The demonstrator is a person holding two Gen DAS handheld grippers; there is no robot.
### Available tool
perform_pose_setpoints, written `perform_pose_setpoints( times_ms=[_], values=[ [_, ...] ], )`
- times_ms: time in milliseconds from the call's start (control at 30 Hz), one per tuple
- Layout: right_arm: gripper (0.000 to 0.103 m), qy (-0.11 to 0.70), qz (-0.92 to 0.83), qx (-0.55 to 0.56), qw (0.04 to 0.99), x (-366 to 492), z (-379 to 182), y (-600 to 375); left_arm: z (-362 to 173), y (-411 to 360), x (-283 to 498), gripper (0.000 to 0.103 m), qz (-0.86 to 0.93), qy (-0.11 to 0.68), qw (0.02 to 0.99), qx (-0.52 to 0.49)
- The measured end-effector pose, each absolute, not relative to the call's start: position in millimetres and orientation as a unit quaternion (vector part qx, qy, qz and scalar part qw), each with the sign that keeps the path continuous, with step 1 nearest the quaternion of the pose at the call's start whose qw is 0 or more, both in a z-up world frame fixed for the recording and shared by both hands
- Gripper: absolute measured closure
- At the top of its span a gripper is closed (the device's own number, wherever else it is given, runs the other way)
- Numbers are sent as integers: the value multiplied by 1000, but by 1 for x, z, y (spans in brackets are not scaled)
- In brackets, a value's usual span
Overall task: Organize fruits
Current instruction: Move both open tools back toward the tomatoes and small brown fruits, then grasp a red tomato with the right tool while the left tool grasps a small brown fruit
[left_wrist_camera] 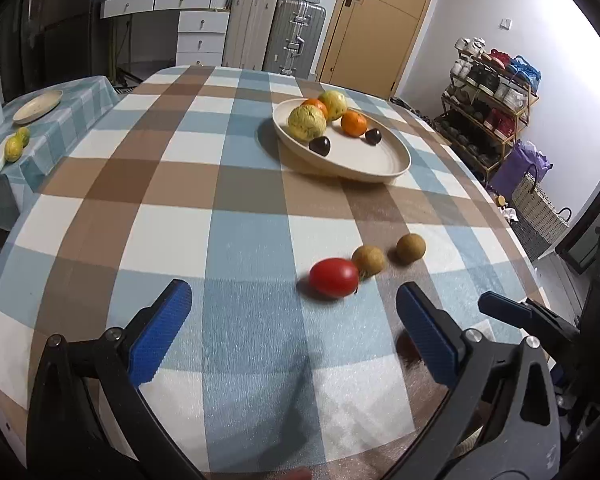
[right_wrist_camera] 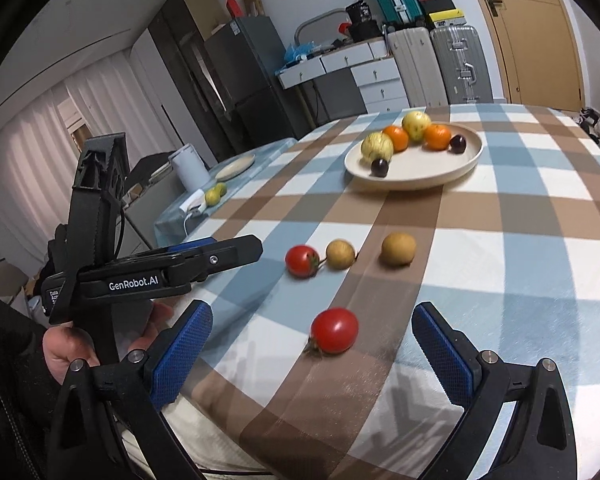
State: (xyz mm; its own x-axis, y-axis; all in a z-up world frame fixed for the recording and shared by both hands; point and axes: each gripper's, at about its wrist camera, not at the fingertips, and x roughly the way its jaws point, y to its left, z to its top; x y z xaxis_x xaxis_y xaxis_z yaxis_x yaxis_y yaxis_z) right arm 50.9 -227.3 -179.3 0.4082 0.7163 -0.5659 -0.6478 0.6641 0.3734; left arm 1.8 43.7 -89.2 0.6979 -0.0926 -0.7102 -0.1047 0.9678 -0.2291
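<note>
A cream plate on the checked tablecloth holds two yellow-green fruits, two oranges and two dark round fruits. Nearer the front edge lie a red tomato and two brown longans. A second tomato lies closer still, just ahead of my right gripper, which is open and empty. My left gripper is open too, low over the cloth, just short of the first tomato. In the right wrist view it shows side-on, held by a hand.
A lower side table at the left carries an empty plate, small green-yellow fruits and a white jug. Suitcases, white drawers and a door stand behind; a shoe rack is at the right.
</note>
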Motion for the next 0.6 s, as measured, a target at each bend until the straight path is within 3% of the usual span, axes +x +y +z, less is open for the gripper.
perform_pose_setpoints(
  times_ms=[100, 600],
  values=[
    [4, 368, 408, 44, 834, 51, -186, -224, -95, 44, 1, 1, 3, 390, 912, -129],
    [50, 401, 395, 48, 825, 62, -211, -216, -106, 53, 3, 1, 9, 394, 908, -144]
  ],
)
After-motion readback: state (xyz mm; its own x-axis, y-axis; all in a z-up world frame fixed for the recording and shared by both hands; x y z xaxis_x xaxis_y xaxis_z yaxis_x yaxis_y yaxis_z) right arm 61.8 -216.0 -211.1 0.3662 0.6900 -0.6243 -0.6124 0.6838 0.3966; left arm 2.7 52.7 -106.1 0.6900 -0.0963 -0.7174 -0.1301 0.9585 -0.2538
